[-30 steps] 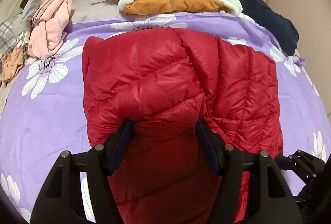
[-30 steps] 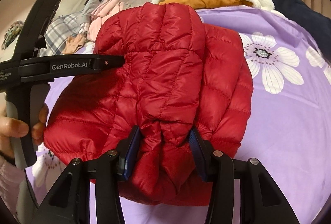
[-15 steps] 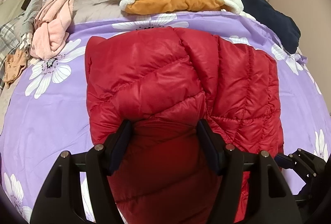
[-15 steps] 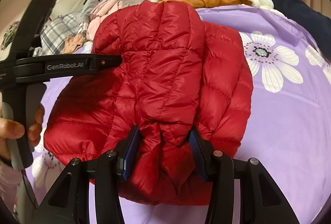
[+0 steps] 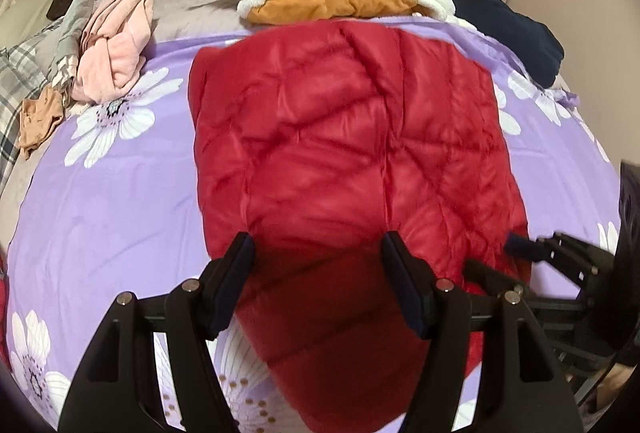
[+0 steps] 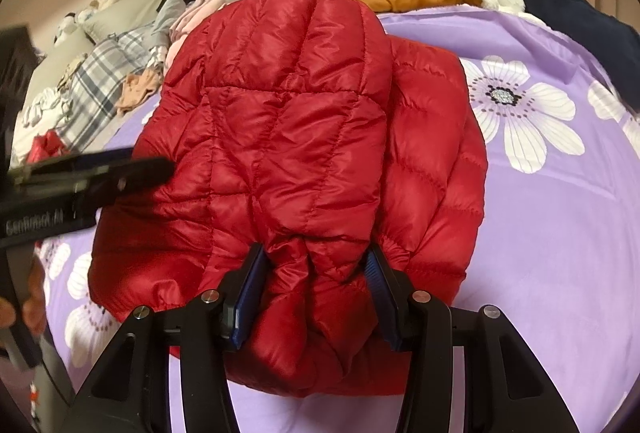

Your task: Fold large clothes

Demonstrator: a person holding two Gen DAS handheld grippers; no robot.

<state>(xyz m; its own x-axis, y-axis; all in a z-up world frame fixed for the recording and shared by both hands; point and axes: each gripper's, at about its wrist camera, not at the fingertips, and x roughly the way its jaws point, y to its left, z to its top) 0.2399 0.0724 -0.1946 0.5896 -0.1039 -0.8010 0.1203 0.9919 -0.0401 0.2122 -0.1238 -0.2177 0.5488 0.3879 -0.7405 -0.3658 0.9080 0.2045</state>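
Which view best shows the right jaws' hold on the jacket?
The right wrist view: the right gripper pinches a bunched fold of the red jacket between both pads. The left wrist view shows only that gripper's blurred tip at the jacket's right edge.

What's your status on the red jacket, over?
Left gripper shut on red quilted puffer jacket; right gripper shut on a bunched fold. Jacket partly folded on purple floral sheet. Nothing in the way.

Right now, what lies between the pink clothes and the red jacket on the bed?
In the left wrist view, only bare purple flowered sheet lies between the pink clothes and the red jacket.
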